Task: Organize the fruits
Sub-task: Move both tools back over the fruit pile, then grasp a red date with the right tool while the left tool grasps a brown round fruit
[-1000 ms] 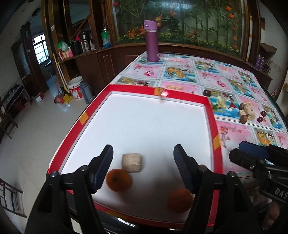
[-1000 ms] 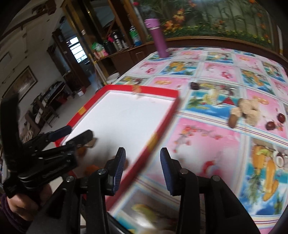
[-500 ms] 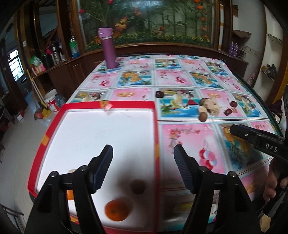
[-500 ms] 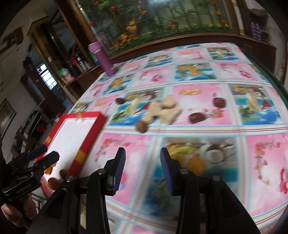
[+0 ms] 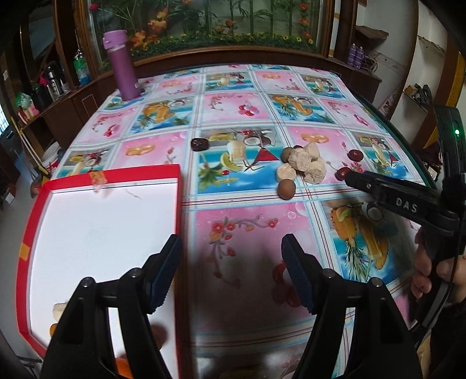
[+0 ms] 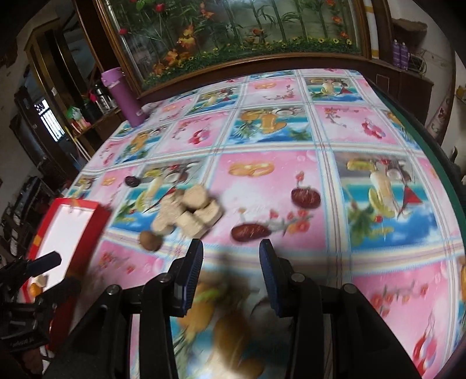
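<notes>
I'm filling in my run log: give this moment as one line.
left gripper: open, empty | right gripper: open, empty | red tray: few pieces | beige chunks: loose on tablecloth

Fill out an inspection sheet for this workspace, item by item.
Surface: table under a fruit-print cloth.
Job's things: red-rimmed tray holding a few pieces at its near edge; beige chunks, round brown fruits and dark red fruits loose on the cloth.
Clutter: purple bottle.
Grippers: left gripper and right gripper open, empty.
Cables: nothing seen.
Surroundings: wooden cabinets, floral glass panel.
</notes>
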Motion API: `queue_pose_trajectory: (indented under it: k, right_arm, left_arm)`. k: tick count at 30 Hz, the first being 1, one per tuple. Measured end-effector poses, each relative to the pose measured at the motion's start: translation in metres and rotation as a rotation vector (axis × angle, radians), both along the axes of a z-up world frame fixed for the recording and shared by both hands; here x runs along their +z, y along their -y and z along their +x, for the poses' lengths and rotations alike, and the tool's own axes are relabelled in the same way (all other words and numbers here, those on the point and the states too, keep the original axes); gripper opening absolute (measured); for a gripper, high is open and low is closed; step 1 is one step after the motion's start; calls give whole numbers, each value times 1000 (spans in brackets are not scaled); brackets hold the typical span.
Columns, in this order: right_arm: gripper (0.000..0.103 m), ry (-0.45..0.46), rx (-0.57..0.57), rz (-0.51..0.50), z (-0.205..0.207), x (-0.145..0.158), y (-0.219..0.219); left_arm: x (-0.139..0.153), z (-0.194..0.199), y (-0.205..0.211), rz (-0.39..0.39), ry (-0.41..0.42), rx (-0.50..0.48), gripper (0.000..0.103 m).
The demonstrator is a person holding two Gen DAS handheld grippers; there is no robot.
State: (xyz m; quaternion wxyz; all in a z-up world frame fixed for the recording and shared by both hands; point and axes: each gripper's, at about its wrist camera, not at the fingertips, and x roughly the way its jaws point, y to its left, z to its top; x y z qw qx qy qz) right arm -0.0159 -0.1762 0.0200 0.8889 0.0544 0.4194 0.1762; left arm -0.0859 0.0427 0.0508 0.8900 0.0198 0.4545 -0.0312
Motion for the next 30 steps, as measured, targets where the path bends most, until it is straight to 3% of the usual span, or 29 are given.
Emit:
queue_pose_trajectory:
  k: [9,12,20,30]
  right_arm:
    - [40,-18,-22,-82,22,-11,-10]
    - [33,-10,-22,-87,22,-12,-10]
    - [33,-16,-36,25,18,-9,12]
    - [33,39,-46,160,-4,3,30]
  left_arm:
    - [-15,31,11,-4,-67,-20,71]
    - [-19,38,18,-20,-88,-31,71]
    - [-27,61,38,-39,-112,-54,71]
    - [-36,79,49,-15,-119,-60,70]
